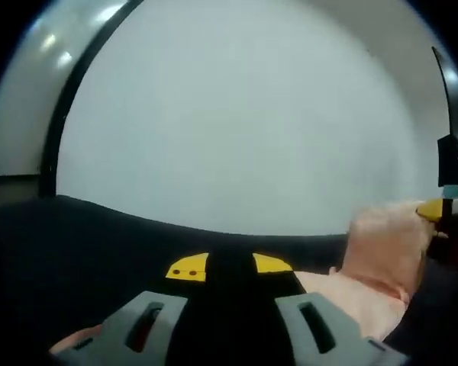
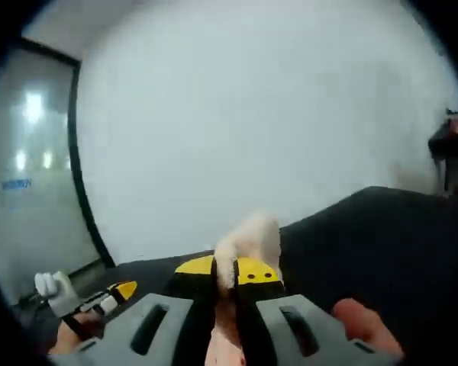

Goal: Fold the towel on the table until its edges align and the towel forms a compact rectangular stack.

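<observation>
A pale peach towel [image 1: 382,252] lies on the black table [image 1: 76,244] and rises in a fold at the right. There my right gripper [image 1: 435,210] shows its yellow tip against the cloth. My left gripper [image 1: 229,267] has its yellow-tipped jaws together, and towel comes out below them on both sides. In the right gripper view, my right gripper [image 2: 227,271] is shut on a tuft of towel [image 2: 248,236] that sticks up between the jaws. The left gripper [image 2: 111,293] is low at the left over the table [image 2: 366,244].
A plain white wall stands behind the table in both views. A glass partition with a dark frame [image 2: 80,191] is at the left. Dark equipment [image 2: 450,145] stands at the far right, also seen as a dark stand [image 1: 452,160].
</observation>
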